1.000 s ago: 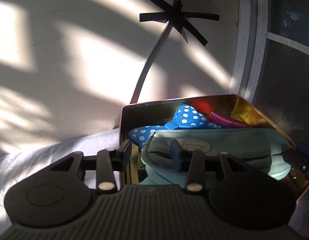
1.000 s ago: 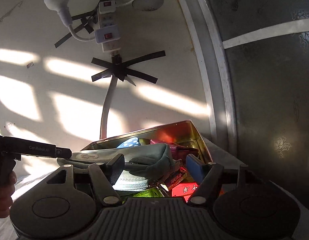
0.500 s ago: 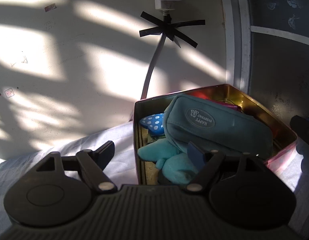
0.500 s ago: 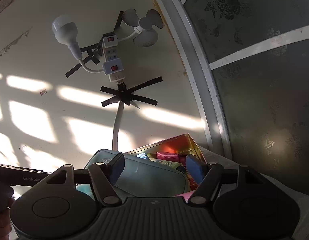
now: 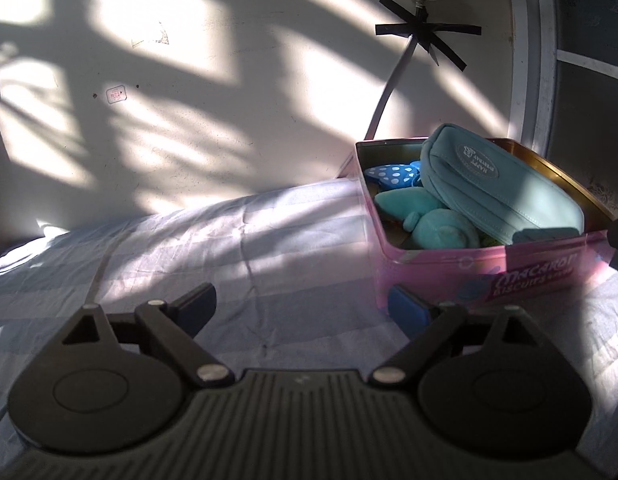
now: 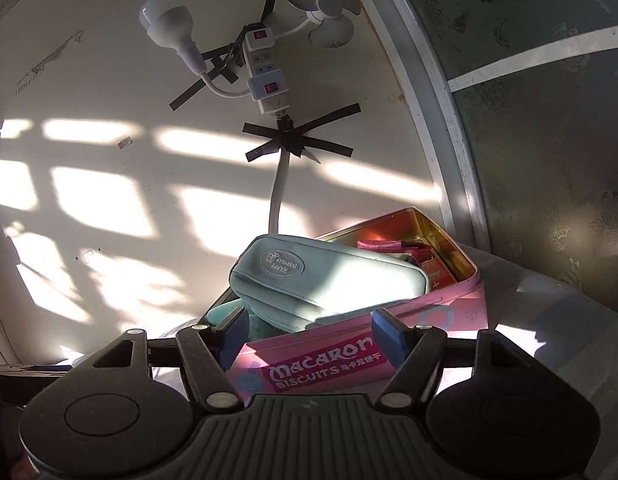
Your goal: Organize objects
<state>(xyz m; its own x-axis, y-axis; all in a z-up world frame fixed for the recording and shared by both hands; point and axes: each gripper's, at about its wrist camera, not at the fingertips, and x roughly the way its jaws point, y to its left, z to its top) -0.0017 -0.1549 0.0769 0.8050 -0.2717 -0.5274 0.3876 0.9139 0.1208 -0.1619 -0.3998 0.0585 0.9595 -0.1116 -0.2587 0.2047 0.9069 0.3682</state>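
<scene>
The teal pencil pouch point(image 5: 505, 184) lies slantwise on top of the heap inside the pink macaron tin point(image 5: 489, 276), its badge end propped on the tin's far-left rim and its body over the teal plush toy point(image 5: 437, 226) and the blue polka-dot piece point(image 5: 389, 176). The tin stands on the bed sheet point(image 5: 229, 248) close to the wall. I judge the pouch soft, light and a little springy: it would give under a pinch, so the best hold is across its narrow width near the middle, on the padded body and away from the slick badge. The tin looks stiff and thin-walled, likely slippery on its printed sides; I would take it by a wall edge. My left claw point(image 5: 305, 308) is spread wide and empty, low over the sheet, with its right fingertip just beside the tin's near corner. My right claw point(image 6: 313, 334) is also released, holding nothing, jaws framing the tin's printed front wall; whether they touch it I cannot tell.
</scene>
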